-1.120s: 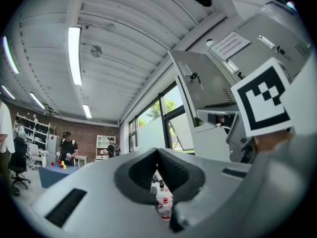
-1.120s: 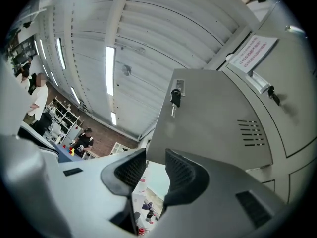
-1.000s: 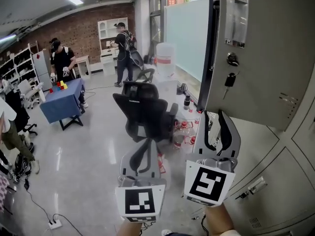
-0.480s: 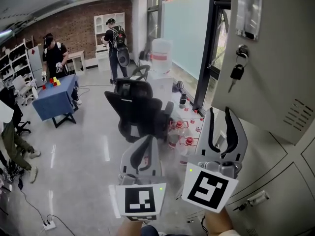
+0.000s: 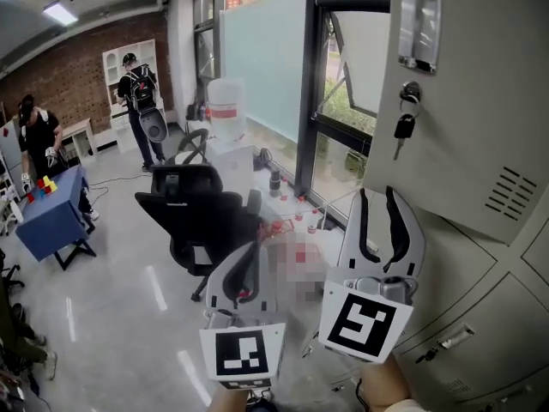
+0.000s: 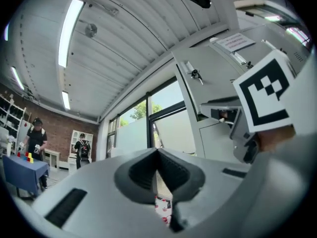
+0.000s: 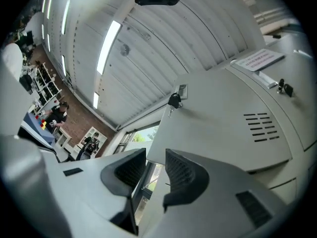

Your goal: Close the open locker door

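Note:
The open grey locker door (image 5: 463, 101) hangs at the upper right of the head view, a key (image 5: 401, 127) dangling from its lock. My right gripper (image 5: 377, 197) points up just under the door's lower left corner. It is open and nothing sits between its fingers. In the right gripper view the door (image 7: 223, 123) fills the space above the right gripper (image 7: 156, 158). My left gripper (image 5: 247, 256) is lower and to the left, shut and holding nothing. The left gripper view shows its jaws meeting at the tip of the left gripper (image 6: 157, 153).
A black office chair (image 5: 202, 217) stands on the floor left of the grippers. A dark window post (image 5: 313, 101) rises beside the door. Closed lockers (image 5: 489, 316) fill the lower right. A water jug (image 5: 227, 110), a blue table (image 5: 51, 217) and a person (image 5: 141, 93) stand farther back.
The head view has swung toward the lockers: chair, table and people slid left, the window post came to the middle. The right gripper's tips now sit under the door's corner. Jaws unchanged.

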`<act>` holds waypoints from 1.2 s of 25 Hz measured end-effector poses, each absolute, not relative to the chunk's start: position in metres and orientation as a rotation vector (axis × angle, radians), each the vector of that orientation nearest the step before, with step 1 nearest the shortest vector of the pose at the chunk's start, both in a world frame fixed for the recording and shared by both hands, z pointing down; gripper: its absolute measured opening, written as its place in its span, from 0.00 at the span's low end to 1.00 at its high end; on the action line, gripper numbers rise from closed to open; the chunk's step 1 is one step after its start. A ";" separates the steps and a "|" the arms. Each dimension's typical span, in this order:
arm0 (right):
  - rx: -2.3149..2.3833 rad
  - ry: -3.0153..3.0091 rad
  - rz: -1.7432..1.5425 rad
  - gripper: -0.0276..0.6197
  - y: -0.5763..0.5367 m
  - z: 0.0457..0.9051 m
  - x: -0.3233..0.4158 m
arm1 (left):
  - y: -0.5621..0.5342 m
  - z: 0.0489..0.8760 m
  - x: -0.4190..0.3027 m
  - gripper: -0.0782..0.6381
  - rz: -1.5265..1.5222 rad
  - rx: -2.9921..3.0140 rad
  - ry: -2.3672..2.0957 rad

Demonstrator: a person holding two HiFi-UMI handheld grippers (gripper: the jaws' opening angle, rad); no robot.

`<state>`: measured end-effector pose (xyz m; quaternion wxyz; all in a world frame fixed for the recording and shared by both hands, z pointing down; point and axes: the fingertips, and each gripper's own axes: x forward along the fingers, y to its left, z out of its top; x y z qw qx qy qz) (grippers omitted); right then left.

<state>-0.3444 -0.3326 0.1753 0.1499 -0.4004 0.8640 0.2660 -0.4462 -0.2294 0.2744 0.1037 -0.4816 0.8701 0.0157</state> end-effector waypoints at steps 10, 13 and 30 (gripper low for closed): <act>-1.451 2.443 0.721 0.25 -0.384 0.178 -0.348 | -0.288 0.272 -0.476 0.11 0.036 -1.726 2.365; -1.506 2.429 0.693 0.25 -0.398 0.178 -0.344 | -0.299 0.273 -0.480 0.11 0.050 -1.790 2.335; -1.731 2.413 0.602 0.21 -0.436 0.178 -0.337 | -0.339 0.282 -0.493 0.11 0.078 -2.003 2.209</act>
